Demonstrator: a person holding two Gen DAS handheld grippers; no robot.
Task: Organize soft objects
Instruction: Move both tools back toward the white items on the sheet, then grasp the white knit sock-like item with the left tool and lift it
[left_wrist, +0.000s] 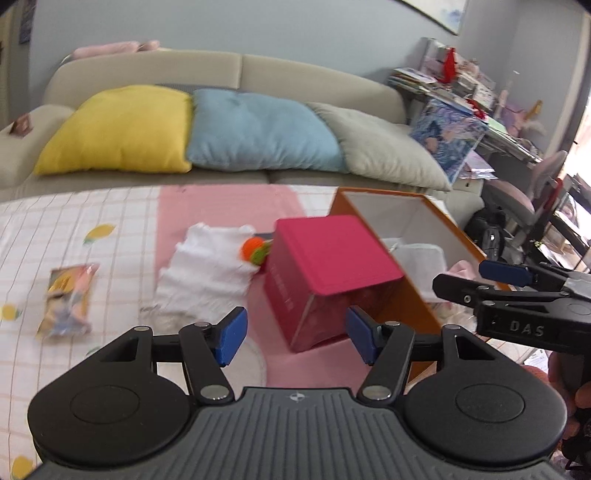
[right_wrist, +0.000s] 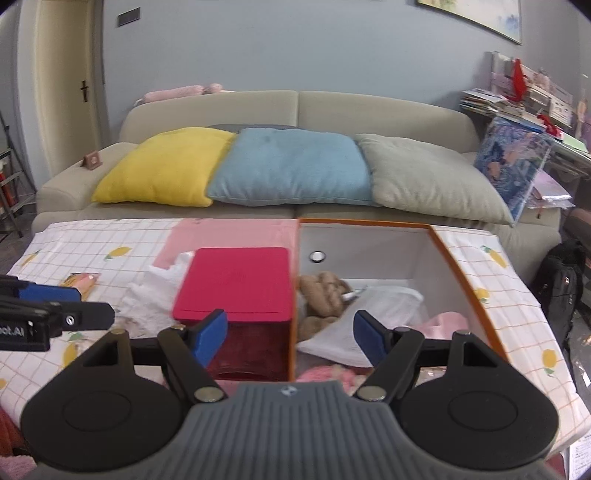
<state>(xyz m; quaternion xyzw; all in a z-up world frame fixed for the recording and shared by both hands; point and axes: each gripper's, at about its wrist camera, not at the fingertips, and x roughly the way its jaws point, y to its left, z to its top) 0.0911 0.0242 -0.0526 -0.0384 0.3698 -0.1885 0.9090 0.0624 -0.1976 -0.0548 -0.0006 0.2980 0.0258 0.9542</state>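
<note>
An orange box (right_wrist: 458, 266) with a white inside stands on the table and holds a brown plush (right_wrist: 323, 293), a white cloth (right_wrist: 365, 317) and pink soft items (right_wrist: 448, 319). It also shows in the left wrist view (left_wrist: 417, 295). A white towel (left_wrist: 208, 267) with an orange-green toy (left_wrist: 253, 251) lies left of a pink box (left_wrist: 328, 258). My left gripper (left_wrist: 295, 334) is open and empty, just in front of the pink box. My right gripper (right_wrist: 290, 338) is open and empty above the orange box's near edge.
A snack packet (left_wrist: 68, 295) lies at the left on the checked tablecloth (left_wrist: 74, 229). Behind the table a beige sofa (right_wrist: 388, 110) carries yellow (right_wrist: 166, 171), blue (right_wrist: 291, 166) and grey (right_wrist: 432, 177) cushions. Cluttered shelves (right_wrist: 524, 96) stand at the right.
</note>
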